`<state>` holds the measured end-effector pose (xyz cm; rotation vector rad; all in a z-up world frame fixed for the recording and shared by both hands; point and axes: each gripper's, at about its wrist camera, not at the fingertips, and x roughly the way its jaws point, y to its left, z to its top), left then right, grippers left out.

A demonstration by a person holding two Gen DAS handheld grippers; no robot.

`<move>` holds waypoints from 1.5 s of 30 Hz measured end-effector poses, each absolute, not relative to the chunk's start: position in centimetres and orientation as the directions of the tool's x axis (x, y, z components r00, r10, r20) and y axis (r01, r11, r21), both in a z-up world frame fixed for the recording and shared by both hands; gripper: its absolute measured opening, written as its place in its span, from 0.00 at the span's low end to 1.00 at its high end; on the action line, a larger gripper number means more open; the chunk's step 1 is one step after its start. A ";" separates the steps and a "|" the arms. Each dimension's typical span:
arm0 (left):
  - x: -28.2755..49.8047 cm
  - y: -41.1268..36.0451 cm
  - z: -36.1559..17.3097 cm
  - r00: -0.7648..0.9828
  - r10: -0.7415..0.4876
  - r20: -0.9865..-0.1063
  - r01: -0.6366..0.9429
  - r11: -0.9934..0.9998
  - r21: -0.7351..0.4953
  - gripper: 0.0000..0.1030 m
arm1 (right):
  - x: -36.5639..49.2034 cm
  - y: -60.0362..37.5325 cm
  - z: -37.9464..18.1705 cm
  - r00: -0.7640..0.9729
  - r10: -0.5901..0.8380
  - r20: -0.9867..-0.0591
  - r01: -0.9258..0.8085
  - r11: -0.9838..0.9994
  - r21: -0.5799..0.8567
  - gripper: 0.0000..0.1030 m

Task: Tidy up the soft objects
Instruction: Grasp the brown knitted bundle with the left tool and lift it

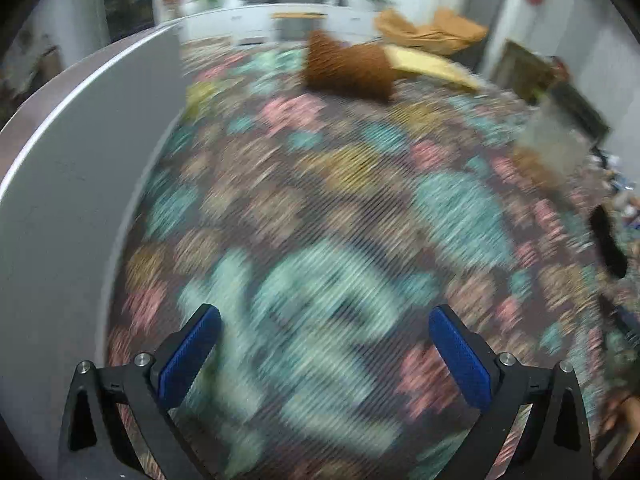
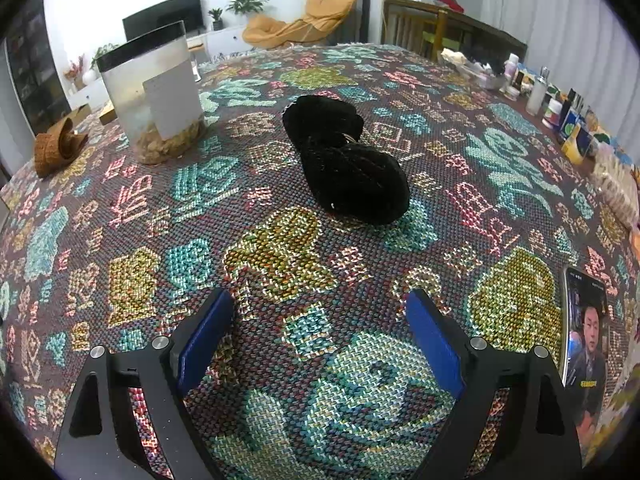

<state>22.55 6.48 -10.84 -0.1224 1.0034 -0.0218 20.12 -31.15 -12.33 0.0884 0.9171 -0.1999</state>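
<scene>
A black knitted soft bundle [image 2: 346,160] lies on the patterned tablecloth [image 2: 280,248] in the right wrist view, a little ahead of my right gripper [image 2: 320,320]. That gripper stands open with only cloth between its blue pads. In the blurred left wrist view a brown woven soft piece [image 1: 348,66] rests far ahead near the table's back edge; the same brown piece [image 2: 58,146] shows at the left in the right wrist view. My left gripper [image 1: 324,340] is open over bare cloth, holding nothing.
A frosted cylindrical container [image 2: 154,92] with a black rim stands at the left of the black bundle. A phone [image 2: 586,340] lies at the right edge. Bottles and boxes [image 2: 560,108] crowd the far right side. A grey panel [image 1: 80,200] borders the left.
</scene>
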 end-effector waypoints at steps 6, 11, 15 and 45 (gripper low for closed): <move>32.0 6.9 -8.3 0.626 -0.058 -0.777 -0.016 0.996 -0.087 1.00 | 20.1 -31.1 -12.3 0.591 -0.133 -0.795 0.209 0.978 -0.008 0.88; 39.1 6.9 -6.9 0.678 -0.040 -0.734 0.024 0.999 -0.032 1.00 | 20.1 -31.1 -12.3 0.591 -0.134 -0.795 0.209 0.978 -0.010 0.88; 43.2 6.0 -7.6 0.683 -0.040 -0.729 0.067 0.998 0.008 1.00 | 20.2 -31.0 -12.3 0.591 -0.137 -0.795 0.209 0.978 -0.013 0.88; 20.1 -6.0 -12.6 0.595 -0.116 -0.796 0.253 0.966 0.048 1.00 | 20.2 -31.0 -12.3 0.588 -0.143 -0.796 0.218 0.976 -0.015 0.88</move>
